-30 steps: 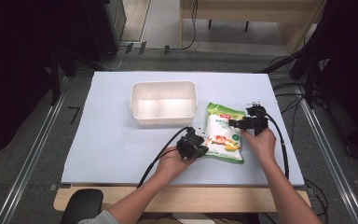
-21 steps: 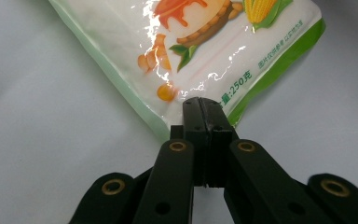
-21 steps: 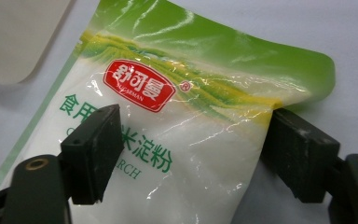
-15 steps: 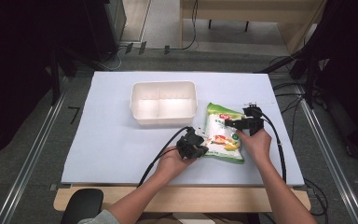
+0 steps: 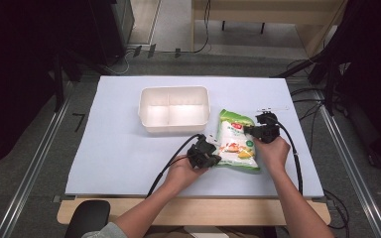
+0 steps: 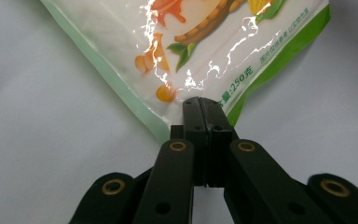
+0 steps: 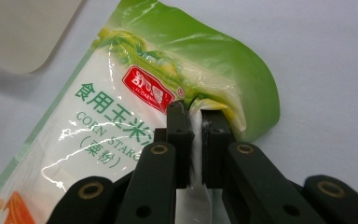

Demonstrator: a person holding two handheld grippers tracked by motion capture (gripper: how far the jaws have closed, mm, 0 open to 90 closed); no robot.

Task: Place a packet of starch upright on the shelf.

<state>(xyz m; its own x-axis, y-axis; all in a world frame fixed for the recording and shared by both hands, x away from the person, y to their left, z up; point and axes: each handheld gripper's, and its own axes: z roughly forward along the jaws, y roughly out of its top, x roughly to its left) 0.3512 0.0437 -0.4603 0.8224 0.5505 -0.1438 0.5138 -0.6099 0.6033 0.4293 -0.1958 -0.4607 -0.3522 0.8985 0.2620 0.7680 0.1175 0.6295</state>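
A green and white bag of corn starch [image 5: 235, 146] lies on the pale worktop [image 5: 109, 153], stretched between the two pairs of jaws, with its green top end away from the person and its pictured bottom end nearer them. The left gripper [image 5: 203, 152] grasps it at a lower corner: in the left gripper view its jaws are clenched together on the bag's [image 6: 200, 51] sealed green edge, just under the printed weight, with the picture of corn and beans running away ahead of the jaws and bare worktop [image 6: 42, 154] on both sides of them. The right gripper [image 5: 262, 130] grasps the opposite side near the top: in the right gripper view its jaws pinch a white fold of the bag [image 7: 135, 107] between them, just below the red brand badge and beside the curled green top edge, with the printed words "CORN STAR" to the left of the jaws. A hand [image 5: 181, 173] holds the left gripper and another hand [image 5: 273, 153] holds the right, both forearms entering from the near edge. Beyond the left jaws and just beside the bag's top end sits a white two-compartment bin [image 5: 174, 109], its corner [image 7: 23, 32] visible up and left of the right jaws.
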